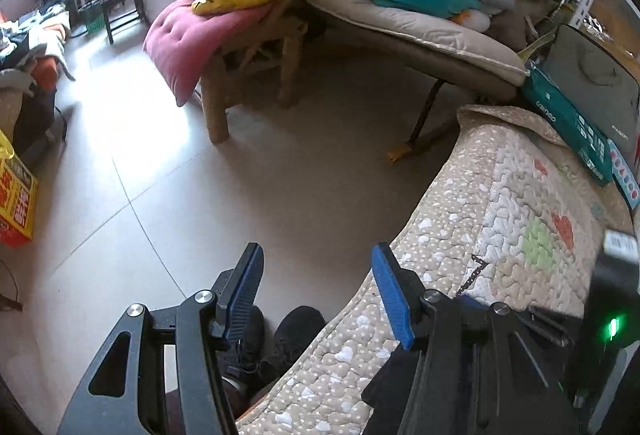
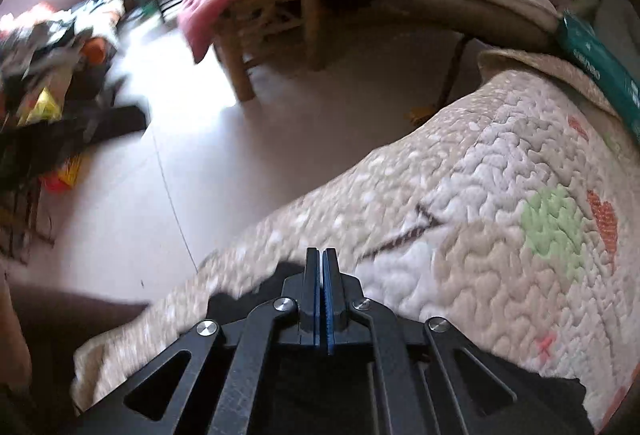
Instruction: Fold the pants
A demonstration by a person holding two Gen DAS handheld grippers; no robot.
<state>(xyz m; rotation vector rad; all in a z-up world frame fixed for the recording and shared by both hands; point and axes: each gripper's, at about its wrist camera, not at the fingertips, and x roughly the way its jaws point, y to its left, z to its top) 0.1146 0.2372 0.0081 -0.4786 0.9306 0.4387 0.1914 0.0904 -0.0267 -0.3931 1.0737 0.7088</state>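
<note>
The left gripper (image 1: pixel 318 255) is half open with nothing in it, at the edge of the quilt (image 1: pixel 500 203). The right gripper (image 2: pixel 322 259) is closed tight on nothing. Black pants (image 2: pixel 248 295) lie on the quilt under it.

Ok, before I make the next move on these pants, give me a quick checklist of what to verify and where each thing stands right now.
1. Left gripper open, nothing between its fingers: ok.
2. Right gripper shut: ok; whether it pinches cloth: cannot tell.
3. Dark fabric, likely the pants, lying on the quilt beneath the right gripper: ok; how it lies: cannot tell.
4. Quilt beyond it free for folding: ok.
5. Left gripper over the quilt: not ok, it hangs at the edge above shoes.
</note>
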